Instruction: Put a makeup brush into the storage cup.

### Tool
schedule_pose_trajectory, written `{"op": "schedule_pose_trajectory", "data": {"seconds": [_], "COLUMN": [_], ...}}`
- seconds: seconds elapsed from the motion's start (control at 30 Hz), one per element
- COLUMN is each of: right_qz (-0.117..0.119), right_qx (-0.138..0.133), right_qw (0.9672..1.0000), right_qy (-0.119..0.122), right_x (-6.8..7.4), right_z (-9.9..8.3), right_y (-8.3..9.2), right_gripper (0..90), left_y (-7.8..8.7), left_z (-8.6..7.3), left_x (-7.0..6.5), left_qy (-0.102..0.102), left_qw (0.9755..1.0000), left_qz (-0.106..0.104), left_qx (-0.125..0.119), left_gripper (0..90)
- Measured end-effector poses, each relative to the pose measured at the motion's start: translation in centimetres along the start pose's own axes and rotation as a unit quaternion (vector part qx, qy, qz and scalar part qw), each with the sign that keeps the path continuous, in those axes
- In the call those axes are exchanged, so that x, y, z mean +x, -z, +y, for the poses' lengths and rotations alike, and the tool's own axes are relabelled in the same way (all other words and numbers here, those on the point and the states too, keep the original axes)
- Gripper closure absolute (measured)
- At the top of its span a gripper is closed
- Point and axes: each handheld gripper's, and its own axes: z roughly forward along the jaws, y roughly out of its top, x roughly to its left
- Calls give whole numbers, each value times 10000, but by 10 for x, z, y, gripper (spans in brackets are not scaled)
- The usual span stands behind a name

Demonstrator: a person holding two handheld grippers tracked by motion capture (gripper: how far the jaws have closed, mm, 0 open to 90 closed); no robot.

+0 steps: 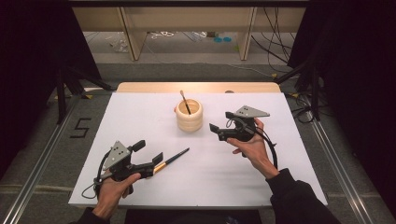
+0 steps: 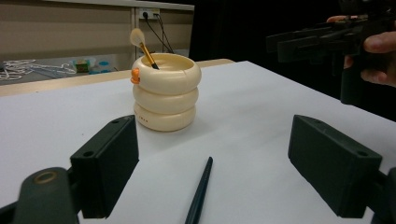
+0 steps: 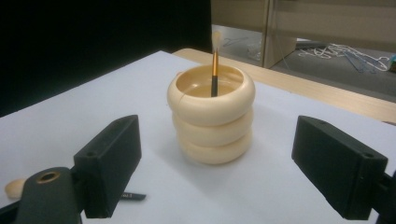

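Cream-coloured and built like three stacked rings, a holder (image 1: 189, 116) stands upright near the far middle of the white table (image 1: 140, 116). One makeup brush (image 1: 186, 103) leans inside it, pale bristles up.

A second brush (image 1: 173, 158) lies flat on the table in front of my left gripper (image 1: 156, 161). Seen from above, the jaw tips appear to sit around its gold ferrule end, though I cannot tell whether they touch it. Looking along that gripper's own jaws, they stand wide apart and the dark handle (image 2: 200, 191) runs between them toward the holder (image 2: 165, 92), unclamped.

My right gripper (image 1: 215, 129) hovers just right of the holder, aimed at it. Its jaws are spread wide with nothing between them; the holder (image 3: 211, 116) stands beyond, centred in the gap.
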Motion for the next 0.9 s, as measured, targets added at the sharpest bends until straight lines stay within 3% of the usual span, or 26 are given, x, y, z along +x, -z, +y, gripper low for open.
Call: {"op": "schedule_pose_trajectory", "data": {"seconds": [0.9], "right_qz": [49], "right_qx": [108], "right_qw": [9999], "right_qy": [36], "right_x": [11], "right_z": [-30], "right_y": [37], "right_gripper": [158], "left_y": [-1], "left_z": [-1], "left_x": [0], "left_qy": [15], "left_qw": [9999], "left_qz": [56], "left_qx": [125], "left_gripper": [158]}}
